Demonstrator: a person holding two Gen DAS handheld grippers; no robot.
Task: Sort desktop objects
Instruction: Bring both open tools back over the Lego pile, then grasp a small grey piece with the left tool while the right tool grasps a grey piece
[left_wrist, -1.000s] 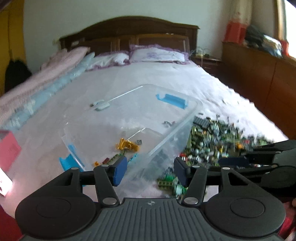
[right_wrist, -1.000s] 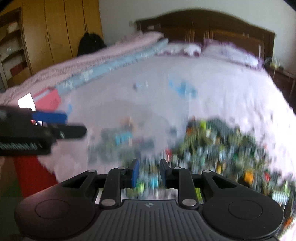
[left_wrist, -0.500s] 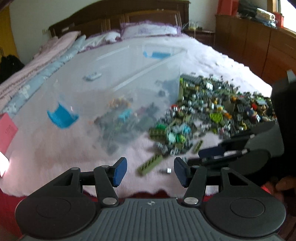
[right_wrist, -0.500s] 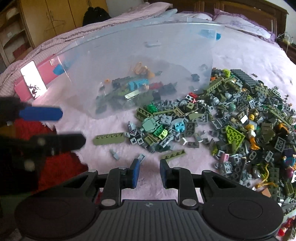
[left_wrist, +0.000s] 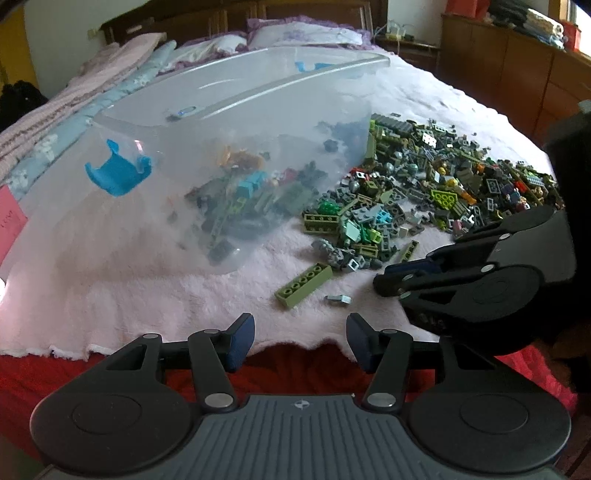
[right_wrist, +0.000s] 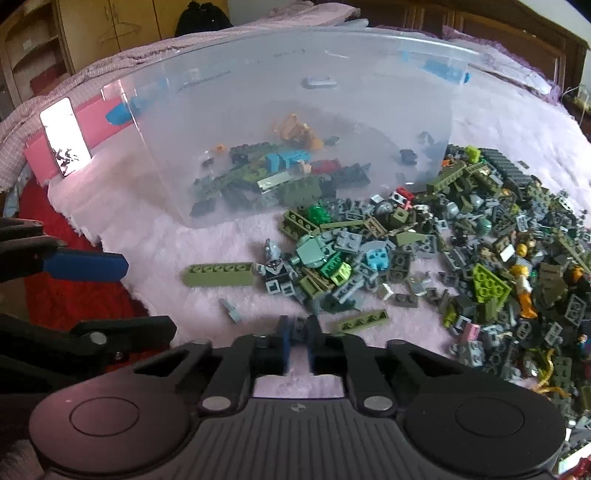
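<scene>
The bricks are what I am sorting, and most of them are not sorted yet. A big loose heap of bricks (right_wrist: 461, 258) lies spread on the pink blanket (right_wrist: 155, 258), thick with olive, grey and dark pieces, some bright green ones and a few small figures. Only a small share sits inside the clear bin (right_wrist: 295, 110) just beside the heap: a low layer of green, grey, blue and orange pieces on its floor, seen through the near wall. The heap touches the bin's right side. I judge the job is at an early stage, with far more outside than in.

Nearer to me, a few strays lie apart from the heap: a long olive brick (left_wrist: 304, 286), a small grey piece (left_wrist: 338, 300) just beside it, and a thin olive strip (right_wrist: 364, 320) close to my right gripper.

My right gripper (right_wrist: 297, 332) has its jaws pressed together, with only a thin slit between the blue pads and nothing that I can see pinched in it; it hangs low over the blanket, near the strip and the edge of the heap. My left gripper (left_wrist: 300, 338) stands spread about halfway and empty, over the blanket's near edge, short of the long olive brick.

Further out there are a pink box (right_wrist: 66, 144) left of the bin, pillows and a wooden headboard (left_wrist: 258, 11).

What is left, as I judge it, is nearly the whole heap, piece by piece.
</scene>
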